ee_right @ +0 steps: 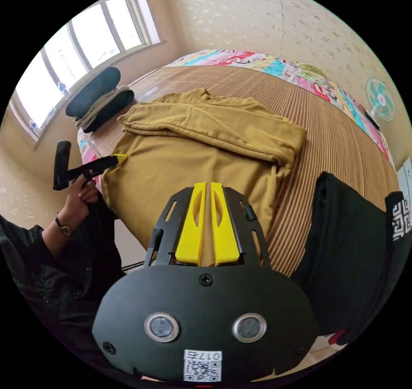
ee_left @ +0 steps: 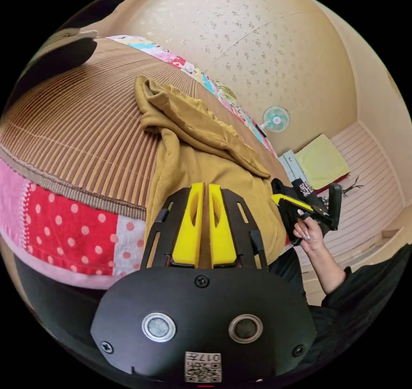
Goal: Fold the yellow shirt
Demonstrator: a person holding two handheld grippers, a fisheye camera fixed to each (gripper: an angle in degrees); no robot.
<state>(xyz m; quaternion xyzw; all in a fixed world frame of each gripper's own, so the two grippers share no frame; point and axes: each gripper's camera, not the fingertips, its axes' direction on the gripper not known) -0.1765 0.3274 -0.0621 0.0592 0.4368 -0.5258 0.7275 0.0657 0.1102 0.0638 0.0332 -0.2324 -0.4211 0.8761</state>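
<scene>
**Both grippers at hem of mustard shirt**

Left gripper (ee_left: 205,187) w/ yellow jaws nearly together, thin strip of mustard-yellow long-sleeved cotton shirt (ee_left: 201,148) showing in the slit betw. them; looks pinched on the hem edge at the bed side. Seen from right gripper view as well (ee_right: 121,158), tip touching shirt's hem corner, held by a hand (ee_right: 81,196) w/ wristwatch. Right gripper (ee_right: 207,187) likewise almost closed, mustard fabric visible in the narrow gap, at hem's other end; in left gripper view (ee_left: 283,200) its yellow tip meets shirt edge, gripped by other hand (ee_left: 309,234).

Shirt spread flat on brown striped woven bed mat (ee_right: 334,140), hem hanging over near edge, one sleeve folded across the chest. Patchwork quilt w/ red polka-dot panel (ee_left: 64,230) under mat. Black folded garment (ee_right: 343,243) beside shirt. Dark stacked pillows (ee_right: 98,97) near window. Small teal fan (ee_left: 276,119) by wall.
</scene>
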